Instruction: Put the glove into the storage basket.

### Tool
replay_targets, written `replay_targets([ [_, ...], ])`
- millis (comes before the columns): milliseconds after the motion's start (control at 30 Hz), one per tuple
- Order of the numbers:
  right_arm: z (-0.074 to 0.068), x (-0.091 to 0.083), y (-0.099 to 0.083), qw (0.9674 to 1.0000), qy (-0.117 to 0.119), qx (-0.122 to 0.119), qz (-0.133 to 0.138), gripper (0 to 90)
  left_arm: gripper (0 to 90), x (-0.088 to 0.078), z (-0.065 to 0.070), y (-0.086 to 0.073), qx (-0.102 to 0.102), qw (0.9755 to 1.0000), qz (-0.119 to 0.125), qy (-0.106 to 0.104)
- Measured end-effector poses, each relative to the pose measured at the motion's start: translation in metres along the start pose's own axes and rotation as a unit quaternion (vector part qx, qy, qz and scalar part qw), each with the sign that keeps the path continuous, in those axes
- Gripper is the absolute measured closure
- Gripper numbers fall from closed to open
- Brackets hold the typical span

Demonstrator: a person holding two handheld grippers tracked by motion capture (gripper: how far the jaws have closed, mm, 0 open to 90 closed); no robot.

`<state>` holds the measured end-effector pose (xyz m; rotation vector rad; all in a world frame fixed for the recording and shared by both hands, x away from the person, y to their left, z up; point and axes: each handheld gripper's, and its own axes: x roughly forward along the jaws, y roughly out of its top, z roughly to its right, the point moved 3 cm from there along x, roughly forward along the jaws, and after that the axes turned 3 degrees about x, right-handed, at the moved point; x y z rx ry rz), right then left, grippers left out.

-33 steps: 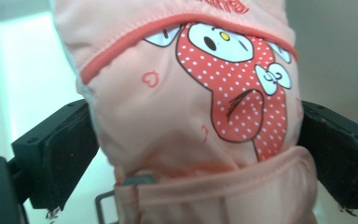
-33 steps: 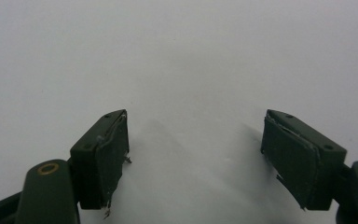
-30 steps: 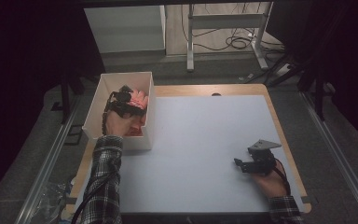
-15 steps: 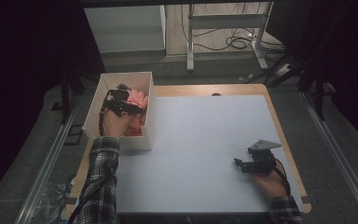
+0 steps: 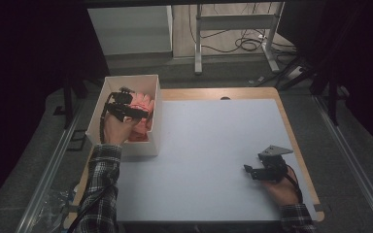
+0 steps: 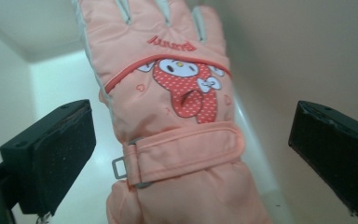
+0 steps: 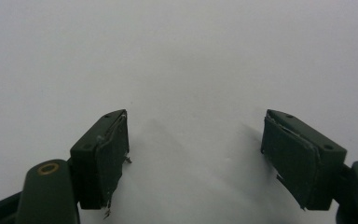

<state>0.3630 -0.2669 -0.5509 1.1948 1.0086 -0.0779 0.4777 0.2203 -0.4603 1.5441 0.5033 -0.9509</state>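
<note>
A peach-pink glove (image 6: 177,116) with a cartoon patch and a wrist strap lies in a white box (image 5: 156,131) at the table's left edge; the glove (image 5: 144,103) shows beside the hand there. My left gripper (image 5: 143,115) hangs over the box. Its jaws have just been opening. In the left gripper view my left gripper (image 6: 191,140) stands wide apart, the glove below and between the pads (image 6: 65,154), which do not touch it. My right gripper (image 5: 247,171) rests low over the table at the near right. This right gripper (image 7: 196,149) is open, with bare white surface between its jaws.
The white tabletop (image 5: 213,141) has a wooden border and sits in a dark room. Metal rails run along both sides. A desk frame (image 5: 233,34) and cables stand on the floor beyond the far edge.
My left gripper has lifted a little above the glove in the box and drifted slightly left. The right gripper has stayed where it was.
</note>
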Motion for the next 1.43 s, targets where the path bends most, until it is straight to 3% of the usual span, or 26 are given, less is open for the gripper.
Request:
replay_targets([
  [300,0.000,0.000,0.000,1.0000,0.000,0.000,0.000,23.6,1.0,-0.024,0.008,-0.010,0.012,0.9994,0.032,-0.008],
  [800,0.000,0.000,0.000,1.0000,0.000,0.000,0.000,23.6,0.4,-0.064,0.018,-0.055,0.025,0.9963,0.081,-0.010],
  [1200,0.000,0.000,0.000,1.0000,-0.001,0.000,-0.002,23.6,0.0,-0.069,0.031,-0.104,0.017,0.9951,0.090,-0.035],
  [1433,0.000,0.000,0.000,1.0000,-0.001,0.001,-0.001,23.5,0.0,-0.068,0.037,-0.121,0.019,0.9951,0.089,-0.039],
])
